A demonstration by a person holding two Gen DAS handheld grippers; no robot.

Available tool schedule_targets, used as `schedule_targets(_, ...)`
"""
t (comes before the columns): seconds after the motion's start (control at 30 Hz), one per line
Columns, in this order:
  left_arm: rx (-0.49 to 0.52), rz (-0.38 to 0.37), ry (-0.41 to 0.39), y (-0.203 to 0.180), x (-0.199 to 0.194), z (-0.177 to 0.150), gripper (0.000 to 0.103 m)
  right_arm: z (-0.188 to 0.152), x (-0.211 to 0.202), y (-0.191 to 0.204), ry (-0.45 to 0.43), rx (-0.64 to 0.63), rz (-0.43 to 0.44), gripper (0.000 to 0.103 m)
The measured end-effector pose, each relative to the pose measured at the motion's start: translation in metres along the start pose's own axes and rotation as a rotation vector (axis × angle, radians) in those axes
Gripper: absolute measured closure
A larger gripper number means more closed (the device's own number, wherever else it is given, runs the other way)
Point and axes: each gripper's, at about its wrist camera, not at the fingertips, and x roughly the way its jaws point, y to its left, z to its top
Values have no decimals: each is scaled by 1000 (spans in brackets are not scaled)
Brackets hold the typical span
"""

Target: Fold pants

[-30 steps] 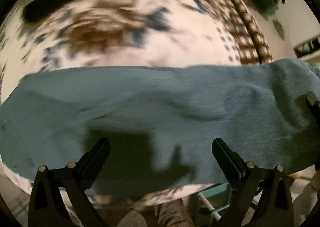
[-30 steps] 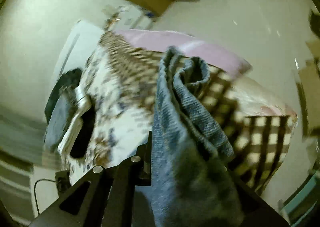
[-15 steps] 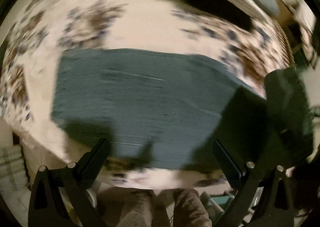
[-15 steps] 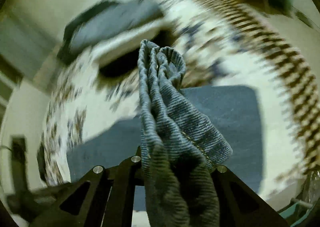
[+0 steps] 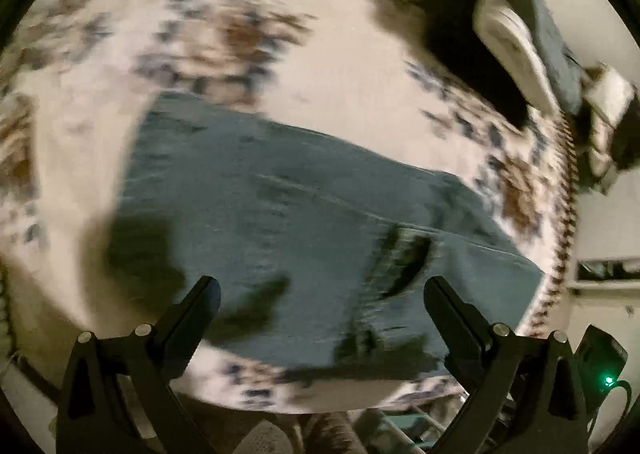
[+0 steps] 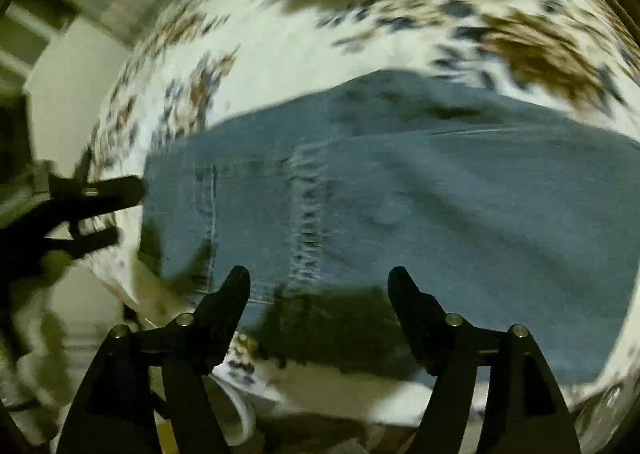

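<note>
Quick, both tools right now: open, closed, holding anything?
Left tool: open, empty, above the jeans.
Right tool: jaws opening, nothing between them, jeans lying below.

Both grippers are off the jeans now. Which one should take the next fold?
Probably right. The right gripper hangs over the jeans near their front edge, jaws opening with nothing between them. The left gripper sits beside the jeans' end.

No legible text, label, brand, number or sign in either wrist view; both frames motion-blurred.
</note>
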Motion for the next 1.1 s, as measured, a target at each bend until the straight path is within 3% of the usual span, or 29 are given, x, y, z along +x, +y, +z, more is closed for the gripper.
schedule_targets(0.2, 120, 29, 104, -44, 72, -5, 4, -14, -46, -70, -31, 178, -98, 29)
schedule_targets(0.23, 125, 30, 117, -47, 83, -7, 15, -19, -48, -84, -32, 214, -120, 29)
schedule_targets(0.27, 131, 30, 128, -49, 92, -10, 37, -21, -48, -95, -31, 240, -127, 29)
schedule_targets(0.3, 139, 29, 145, -51, 101, -14, 50, -17, -48, -104, -28, 264, -129, 29)
schedule_targets(0.33, 151, 36, 159, -53, 108, -18, 73, -21, -46, -113, -28, 293, -132, 29)
schedule_targets(0.37, 165, 54, 141, -53, 110, -22, 81, -22, -45, -120, -28, 306, -136, 29)
schedule_targets(0.53, 216, 53, 55, -51, 81, -36, 96, -29, -26, -127, -7, 361, -140, 29)
schedule_targets(0.63, 215, 77, 40, -49, 73, -38, 96, -27, -17, -122, 7, 342, -167, 29)
schedule_targets(0.7, 210, 96, 40, -47, 78, -36, 95, -27, -14, -115, 31, 313, -235, 29)
schedule_targets(0.8, 211, 114, 39, -48, 82, -36, 95, -24, -8, -110, 55, 271, -320, 16)
schedule_targets(0.97, 198, 158, 25, -60, 73, -40, 91, -11, -13, -99, 31, 216, -414, 8)
schedule_targets(1.0, 187, 159, 9, -61, 67, -42, 85, -9, -14, -97, 24, 204, -428, 7)
schedule_targets(1.03, 188, 167, -3, -63, 62, -44, 63, -6, -15, -94, 17, 188, -448, 6)
schedule_targets(1.07, 198, 164, -8, -65, 59, -45, 32, -4, -17, -91, 7, 174, -459, 5)
schedule_targets(1.1, 207, 159, -13, -67, 55, -47, 21, -2, -19, -89, 2, 165, -459, 5)
